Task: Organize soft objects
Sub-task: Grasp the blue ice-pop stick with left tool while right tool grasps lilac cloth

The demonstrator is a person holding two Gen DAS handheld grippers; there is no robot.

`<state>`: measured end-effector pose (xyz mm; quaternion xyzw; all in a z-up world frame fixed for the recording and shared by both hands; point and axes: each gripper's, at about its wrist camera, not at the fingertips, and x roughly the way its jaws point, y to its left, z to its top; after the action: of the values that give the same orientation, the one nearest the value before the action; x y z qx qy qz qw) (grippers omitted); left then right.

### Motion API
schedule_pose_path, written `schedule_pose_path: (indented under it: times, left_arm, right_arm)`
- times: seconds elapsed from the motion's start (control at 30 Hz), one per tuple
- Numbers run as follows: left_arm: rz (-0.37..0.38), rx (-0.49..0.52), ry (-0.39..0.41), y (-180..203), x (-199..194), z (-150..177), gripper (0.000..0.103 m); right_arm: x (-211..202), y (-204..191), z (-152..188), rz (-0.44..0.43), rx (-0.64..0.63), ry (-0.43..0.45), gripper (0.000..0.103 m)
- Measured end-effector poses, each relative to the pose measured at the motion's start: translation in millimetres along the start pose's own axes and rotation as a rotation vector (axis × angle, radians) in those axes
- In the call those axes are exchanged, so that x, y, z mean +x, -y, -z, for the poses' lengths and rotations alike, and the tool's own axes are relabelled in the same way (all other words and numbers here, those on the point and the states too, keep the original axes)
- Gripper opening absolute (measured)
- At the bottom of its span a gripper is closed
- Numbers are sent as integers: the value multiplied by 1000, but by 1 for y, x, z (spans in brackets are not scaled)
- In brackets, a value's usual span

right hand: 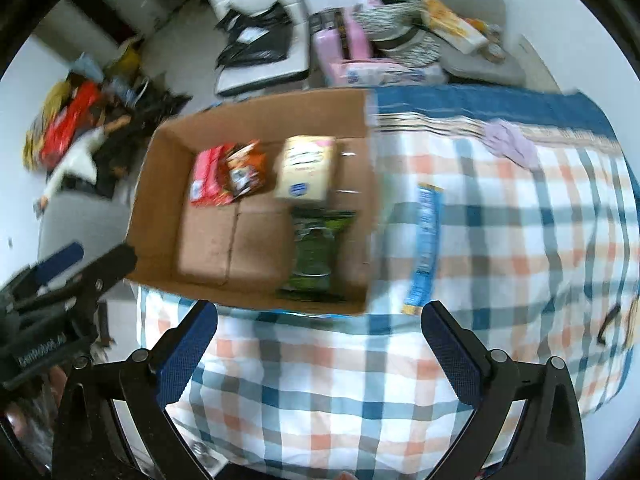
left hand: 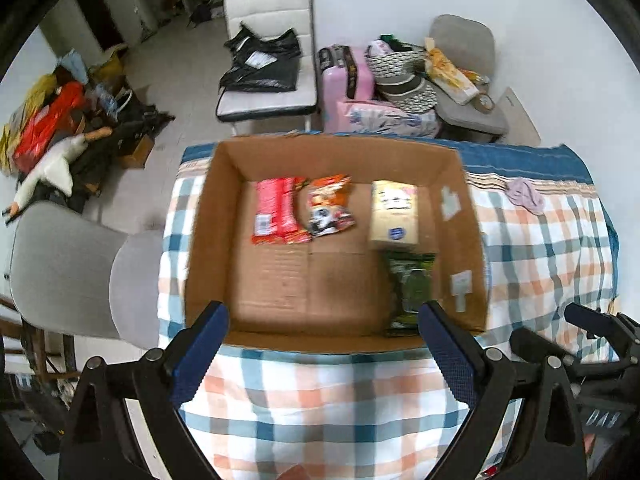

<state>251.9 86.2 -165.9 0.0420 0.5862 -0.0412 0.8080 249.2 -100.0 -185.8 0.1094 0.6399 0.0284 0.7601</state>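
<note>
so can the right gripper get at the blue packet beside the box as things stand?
Probably yes. The blue packet lies on the checked cloth outside the cardboard box, just ahead of the open, empty right gripper, nothing on top of it; only the box wall is close alongside.

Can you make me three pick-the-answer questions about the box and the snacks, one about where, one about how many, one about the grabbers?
1. Where is the blue packet?
A. In the box
B. On the checked cloth, beside the box
C. On a chair

2. How many packs lie in the cardboard box?
A. Two
B. Four
C. Six

3. How are the two grippers?
A. Both open, holding nothing
B. Both shut
C. One holds a packet

Answers:
1 B: it lies just outside the box's right wall.
2 B: red, orange, cream and green packs.
3 A: the left gripper and right gripper each show wide-apart fingers with only cloth between.
</note>
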Motion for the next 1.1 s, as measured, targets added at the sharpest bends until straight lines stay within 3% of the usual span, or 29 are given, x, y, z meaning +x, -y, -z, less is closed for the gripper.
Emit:
schedule_pose_path:
  times: [0.4,0.6,0.77,0.93,1.1]
  left_arm:
    - [0,257,-104,194,58,3,97]
    - [-45,334,-226,272,129,10,97]
    - [-86,291,-327,287,185,23,97]
    - [-106,200,-410,280,225,34,97]
    - [-92,118,-464,275,249,39,97]
  right_arm:
    - [10,220,27,31,342,-48,103]
    - [10,296,33,47,420,-45,103]
    - [12,325,11,47,357,-48,103]
    - [31,325,-45,46,217,-75,103]
    - [77,319,-113,-4,122,-147,103]
